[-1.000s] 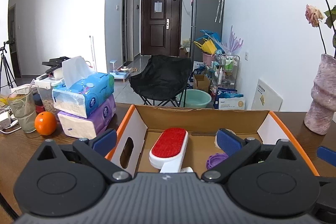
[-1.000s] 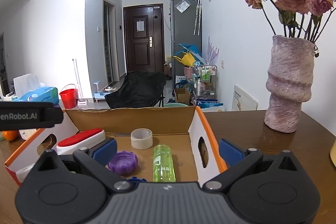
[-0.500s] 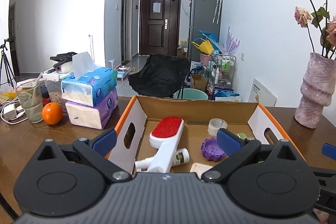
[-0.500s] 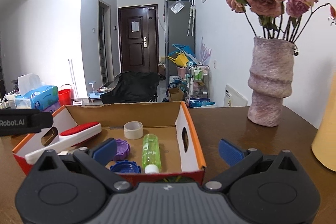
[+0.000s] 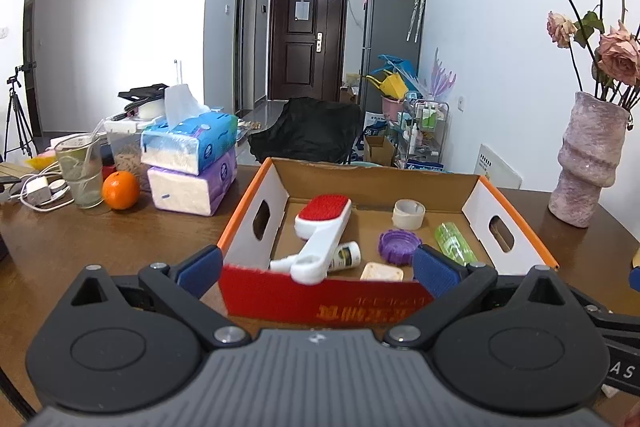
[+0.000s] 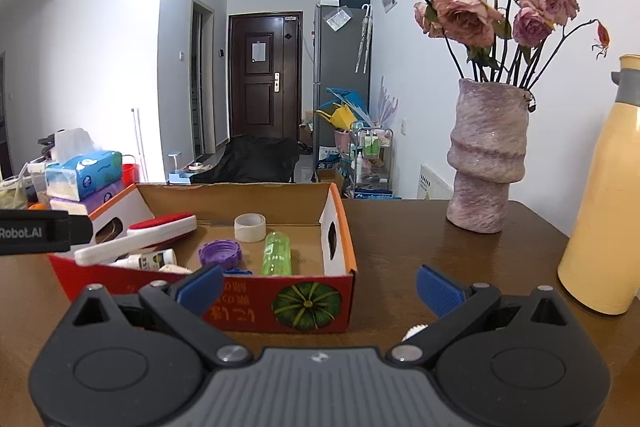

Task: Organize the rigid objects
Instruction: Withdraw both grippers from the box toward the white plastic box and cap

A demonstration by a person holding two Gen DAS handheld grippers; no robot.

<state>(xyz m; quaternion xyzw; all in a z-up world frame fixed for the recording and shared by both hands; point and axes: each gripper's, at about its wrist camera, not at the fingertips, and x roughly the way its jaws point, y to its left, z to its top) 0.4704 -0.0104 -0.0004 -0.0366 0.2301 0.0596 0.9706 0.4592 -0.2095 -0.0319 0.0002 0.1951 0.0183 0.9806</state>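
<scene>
An open cardboard box (image 5: 508, 251) with orange rims and a red front stands on the brown table; it also shows in the right wrist view (image 6: 304, 301). Inside lie a red and white lint brush (image 5: 322, 227), a small white bottle (image 5: 346, 255), a purple lid (image 5: 399, 246), a tape roll (image 5: 408, 213), a green bottle (image 5: 454, 242) and a beige piece (image 5: 380, 271). My left gripper (image 5: 318, 269) is open and empty, just in front of the box. My right gripper (image 6: 320, 285) is open and empty, in front of the box's right corner.
Stacked tissue packs (image 5: 192, 163), an orange (image 5: 120, 189), a glass (image 5: 82, 171) and a charger with cables (image 5: 38, 193) stand left of the box. A pink vase with dried roses (image 6: 486, 155) and a yellow flask (image 6: 604, 203) stand to the right.
Both grippers have drawn back from over the box toward the near side. The box's red front wall and all its contents now show.
</scene>
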